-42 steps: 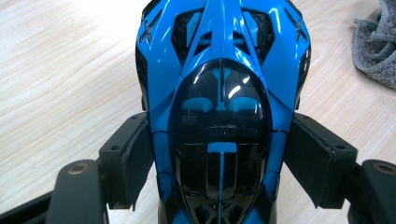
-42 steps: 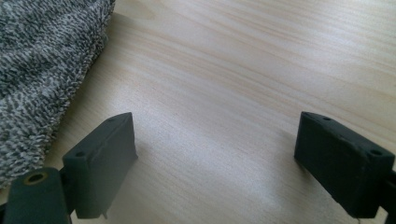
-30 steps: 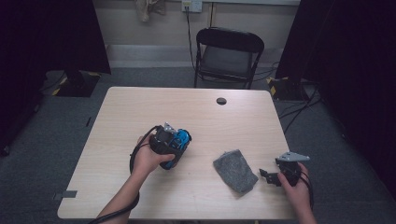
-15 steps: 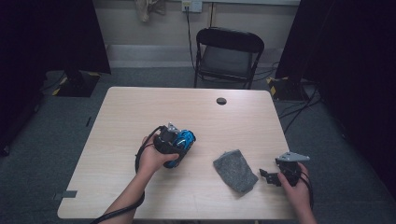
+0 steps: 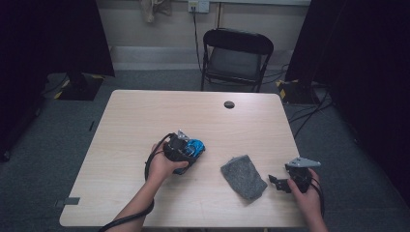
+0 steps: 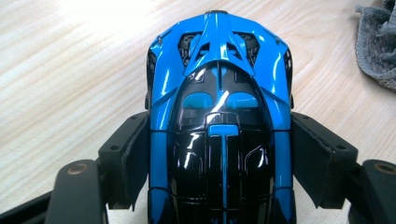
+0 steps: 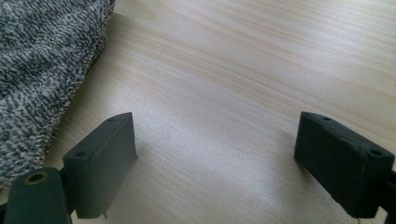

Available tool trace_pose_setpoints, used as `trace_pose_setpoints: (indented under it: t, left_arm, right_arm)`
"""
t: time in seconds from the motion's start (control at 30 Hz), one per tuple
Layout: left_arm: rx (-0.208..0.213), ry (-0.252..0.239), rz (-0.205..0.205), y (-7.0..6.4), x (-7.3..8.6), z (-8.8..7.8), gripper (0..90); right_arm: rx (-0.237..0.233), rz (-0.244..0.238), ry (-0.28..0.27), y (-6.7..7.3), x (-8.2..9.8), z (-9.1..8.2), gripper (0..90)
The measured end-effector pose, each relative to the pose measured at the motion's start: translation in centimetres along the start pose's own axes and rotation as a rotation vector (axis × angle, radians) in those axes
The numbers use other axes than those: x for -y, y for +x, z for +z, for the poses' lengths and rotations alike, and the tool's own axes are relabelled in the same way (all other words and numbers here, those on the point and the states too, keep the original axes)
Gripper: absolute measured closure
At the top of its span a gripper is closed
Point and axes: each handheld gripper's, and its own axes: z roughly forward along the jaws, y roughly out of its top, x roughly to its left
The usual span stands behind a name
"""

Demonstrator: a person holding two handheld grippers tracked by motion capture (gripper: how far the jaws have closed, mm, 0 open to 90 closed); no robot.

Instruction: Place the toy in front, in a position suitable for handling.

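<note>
The left gripper (image 6: 219, 154) was clamped on the toy car (image 6: 219, 93) just above mid-table (image 5: 145, 121): rigid, light, glossy, likely slippery, best held by its flanks. The right gripper (image 7: 215, 158) gaped empty beside the grey cloth (image 7: 42, 70).

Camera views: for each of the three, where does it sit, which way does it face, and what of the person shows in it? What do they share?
High view: above the person's side, looking forward and down on the table; both forearms, left gripper and right gripper show.
Left gripper view: rides that gripper, looking along its jaws, which clamp the blue toy car.
Right gripper view: rides that gripper, low over the tabletop; its jaws stand apart with nothing between.
Shared: the grey cloth appears in all three.
</note>
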Motion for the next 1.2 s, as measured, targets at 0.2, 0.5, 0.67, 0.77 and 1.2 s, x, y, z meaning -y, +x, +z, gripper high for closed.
trace_pose_setpoints:
  t: [0.2, 0.5, 0.67, 0.77, 1.2]
  left_arm:
    - [-0.005, 0.007, 0.001, -0.1, 0.1, 0.5, 27.0]
    - [-0.013, 0.015, 0.022, -0.4, 0.0, 1.0, 26.9]
    - [-0.016, 0.019, 0.03, -0.4, -0.1, 1.2, 26.9]
    - [-0.022, 0.026, 0.03, -0.4, -0.1, 1.2, 26.8]
    - [-0.026, 0.028, 0.028, -0.5, 0.1, 1.5, 26.5]
  right_arm:
    - [-0.001, 0.0, 0.0, 0.0, 0.0, 0.0, 12.1]
    - [-0.002, -0.002, 0.0, 0.0, 0.0, 0.0, 12.1]
    - [-0.002, -0.002, 0.0, 0.0, 0.0, 0.0, 12.0]
    - [-0.002, -0.002, 0.0, 0.0, 0.0, 0.0, 12.0]
    - [-0.004, -0.005, -0.001, 0.0, 0.0, 0.0, 12.0]
